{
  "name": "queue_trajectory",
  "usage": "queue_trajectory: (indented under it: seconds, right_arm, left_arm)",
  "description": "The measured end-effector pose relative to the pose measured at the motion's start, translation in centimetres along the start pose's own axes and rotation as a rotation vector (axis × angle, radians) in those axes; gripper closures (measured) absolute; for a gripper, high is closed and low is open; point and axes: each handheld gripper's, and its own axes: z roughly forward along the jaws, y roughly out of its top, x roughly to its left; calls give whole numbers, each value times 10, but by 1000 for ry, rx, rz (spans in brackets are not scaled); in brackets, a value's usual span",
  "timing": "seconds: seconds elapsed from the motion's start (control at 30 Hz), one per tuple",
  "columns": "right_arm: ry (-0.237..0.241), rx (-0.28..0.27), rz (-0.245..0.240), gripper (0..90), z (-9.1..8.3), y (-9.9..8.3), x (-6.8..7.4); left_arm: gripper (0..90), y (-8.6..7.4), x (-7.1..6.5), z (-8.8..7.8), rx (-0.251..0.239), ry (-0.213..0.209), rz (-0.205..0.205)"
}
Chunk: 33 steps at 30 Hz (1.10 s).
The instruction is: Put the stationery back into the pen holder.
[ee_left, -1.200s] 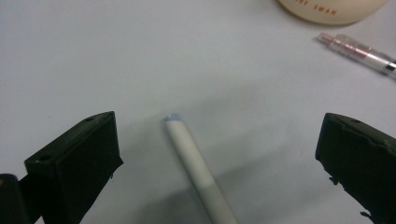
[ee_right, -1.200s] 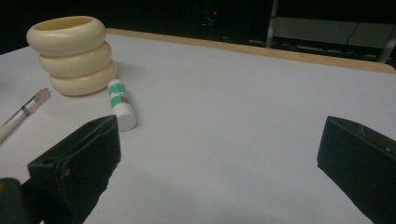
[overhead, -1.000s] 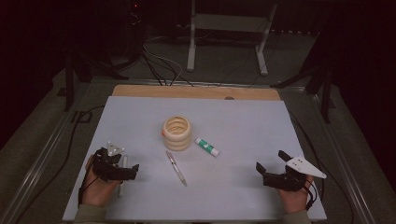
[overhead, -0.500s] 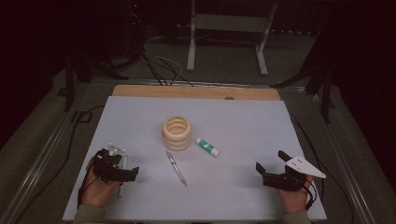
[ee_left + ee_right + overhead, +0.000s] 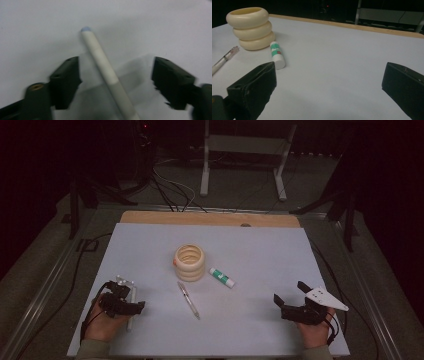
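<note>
Left gripper [image 5: 115,82]: jaws just closing around white stick [image 5: 105,72], not yet touched; right gripper [image 5: 329,87] held open.

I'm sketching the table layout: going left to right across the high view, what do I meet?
Left tongs → white stick between them → pen → cream ring stack → glue stick → right tongs.

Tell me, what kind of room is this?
Probably a lab or workshop for recording: a white table, metal stand legs and loose cables on the floor, and dark surroundings.
</note>
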Motion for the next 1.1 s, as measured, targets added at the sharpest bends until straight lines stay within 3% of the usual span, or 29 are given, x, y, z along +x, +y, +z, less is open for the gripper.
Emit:
queue_trajectory:
  seconds: [0.07, 0.17, 0.23, 0.33, 0.7, 0.97, 1.1]
  right_arm:
    - [0, 1, 0, 0, 0, 0, 0]
    - [0, 1, -1, 0, 0, 0, 0]
    - [2, 4, -3, 0, 1, 0, 1]
    - [2, 2, -3, 0, 1, 0, 1]
    - [0, 1, -3, 0, 0, 0, 1]
    - [-1, 3, -1, 0, 0, 0, 0]
    - [-1, 4, -1, 0, 0, 0, 0]
  left_arm:
    - [441, -2, 2, 2, 49, 20, -4]
    - [521, -3, 2, 1, 45, 15, 7]
    - [687, -3, 3, 0, 51, 12, 16]
    - [792, -2, 6, 1, 61, 10, 15]
    - [797, 0, 5, 0, 70, 18, 33]
    - [797, 1, 3, -2, 38, 33, 35]
    - [797, 4, 0, -8, -8, 11, 55]
